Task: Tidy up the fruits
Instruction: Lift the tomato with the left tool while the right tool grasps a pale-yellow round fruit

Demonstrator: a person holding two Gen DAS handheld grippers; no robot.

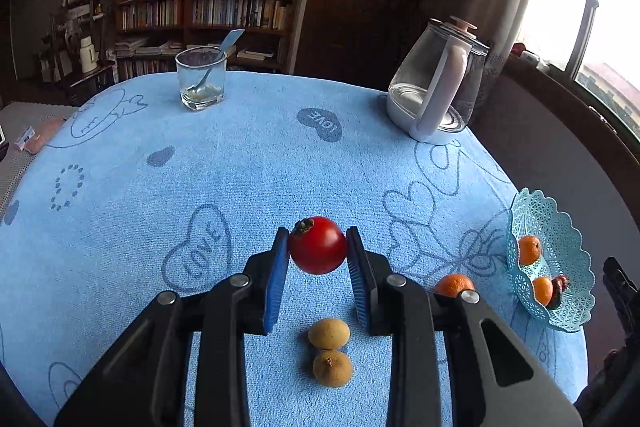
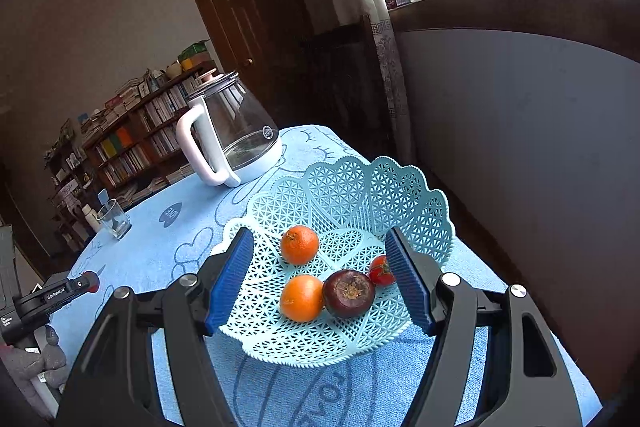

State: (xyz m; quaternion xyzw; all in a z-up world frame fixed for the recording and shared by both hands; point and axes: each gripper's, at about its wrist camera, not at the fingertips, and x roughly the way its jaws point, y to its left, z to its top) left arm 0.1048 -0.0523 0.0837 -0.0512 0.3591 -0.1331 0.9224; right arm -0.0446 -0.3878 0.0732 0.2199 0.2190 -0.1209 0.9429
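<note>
My left gripper (image 1: 318,247) is shut on a red tomato (image 1: 317,245) and holds it above the blue cloth. Two brown kiwis (image 1: 329,334) (image 1: 332,368) lie on the cloth below it, and an orange (image 1: 454,284) lies just right of its right finger. The light blue lattice basket (image 1: 560,227) stands at the table's right edge. In the right wrist view the basket (image 2: 348,183) holds two oranges (image 2: 299,244) (image 2: 301,297), a dark purple fruit (image 2: 348,293) and a small red tomato (image 2: 380,270). My right gripper (image 2: 320,279) is open and empty over the basket.
A glass kettle with a white handle (image 1: 436,83) stands at the far right of the table. A drinking glass with a spoon (image 1: 201,77) stands at the far left. The left gripper's body shows in the right wrist view (image 2: 52,297). A bookshelf, door and window lie beyond.
</note>
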